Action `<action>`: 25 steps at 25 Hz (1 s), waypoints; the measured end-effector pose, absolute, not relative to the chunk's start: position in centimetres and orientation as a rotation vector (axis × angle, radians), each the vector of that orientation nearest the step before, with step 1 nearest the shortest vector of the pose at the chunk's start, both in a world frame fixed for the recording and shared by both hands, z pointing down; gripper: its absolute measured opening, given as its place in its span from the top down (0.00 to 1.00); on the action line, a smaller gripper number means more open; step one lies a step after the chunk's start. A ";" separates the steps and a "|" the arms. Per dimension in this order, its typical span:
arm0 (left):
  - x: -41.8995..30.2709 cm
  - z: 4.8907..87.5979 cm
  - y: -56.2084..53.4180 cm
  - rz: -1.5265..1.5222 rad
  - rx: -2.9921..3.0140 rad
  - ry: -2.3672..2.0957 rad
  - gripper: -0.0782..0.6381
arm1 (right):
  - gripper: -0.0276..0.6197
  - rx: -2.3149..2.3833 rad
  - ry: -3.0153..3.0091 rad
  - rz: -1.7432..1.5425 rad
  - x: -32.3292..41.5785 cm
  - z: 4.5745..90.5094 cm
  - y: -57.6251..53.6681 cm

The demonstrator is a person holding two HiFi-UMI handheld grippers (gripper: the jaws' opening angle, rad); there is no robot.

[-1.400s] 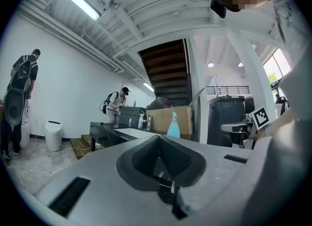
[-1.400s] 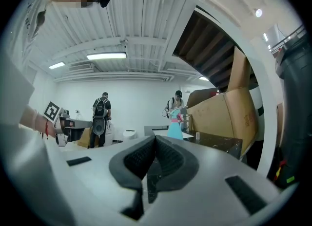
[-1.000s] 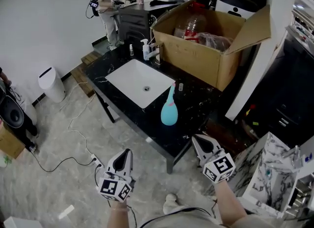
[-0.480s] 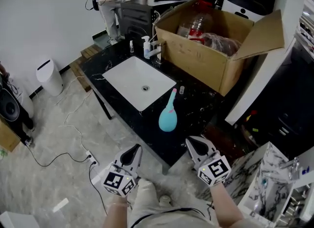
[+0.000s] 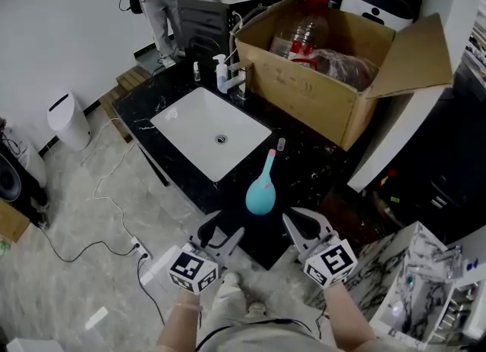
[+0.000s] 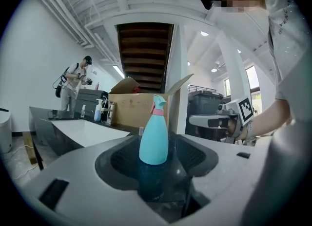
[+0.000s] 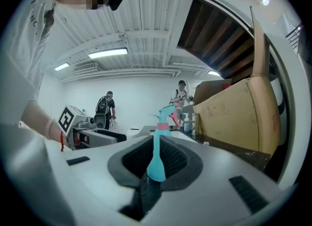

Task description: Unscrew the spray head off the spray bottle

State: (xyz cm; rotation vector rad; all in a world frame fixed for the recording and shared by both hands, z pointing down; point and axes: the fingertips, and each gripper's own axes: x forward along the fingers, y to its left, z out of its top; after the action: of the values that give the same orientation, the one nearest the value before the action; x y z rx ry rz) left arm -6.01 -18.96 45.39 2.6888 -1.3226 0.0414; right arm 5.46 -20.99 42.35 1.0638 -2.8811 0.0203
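The left gripper (image 5: 222, 238) is open: its jaws have just been opening and now stand well apart, holding and touching nothing. The pale turquoise plastic spray bottle (image 5: 260, 193) shows in the gap between them in the left gripper view, but it stands a little ahead of the tips. The right gripper (image 5: 298, 222) is barely open. Its jaws have just been opening by a sliver (only a thin slit shows in its own view), and it too is empty, with the same bottle ahead of it.

The bottle stands upright on the black marble-patterned counter (image 5: 304, 176), near the front edge and just beside the corner of the white rectangular sink (image 5: 182, 127). Its spray head (image 5: 270, 156) is on, above a pink collar.

By count there are two grippers, one spray bottle, one sink, one large open brown cardboard box (image 5: 304, 89) at the back of the counter, one white pump dispenser (image 5: 221, 75) by the tap, and two people (image 7: 105, 104) standing in the background of the right gripper view.
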 end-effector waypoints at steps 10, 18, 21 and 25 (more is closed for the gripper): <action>-2.1 46.9 -24.6 0.324 2.875 -1.070 0.40 | 0.80 1.077 -2.964 0.089 3.3 39.6 -23.6; -0.3 46.4 -27.0 0.387 2.980 -0.939 0.39 | 0.67 1.059 -3.030 0.196 1.6 37.5 -24.5; 0.6 46.1 -27.3 0.372 3.032 -0.879 0.38 | 0.61 1.061 -3.023 0.250 0.9 37.1 -25.3; 1.4 46.1 -27.6 0.374 3.079 -0.835 0.38 | 0.58 1.083 -2.985 0.305 0.4 36.6 -26.3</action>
State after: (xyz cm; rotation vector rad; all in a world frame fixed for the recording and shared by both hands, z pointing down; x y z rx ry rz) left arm 1.40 -27.60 46.05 3.0787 -0.8353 0.3739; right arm 0.36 -26.25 36.64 1.0827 -2.9853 0.3047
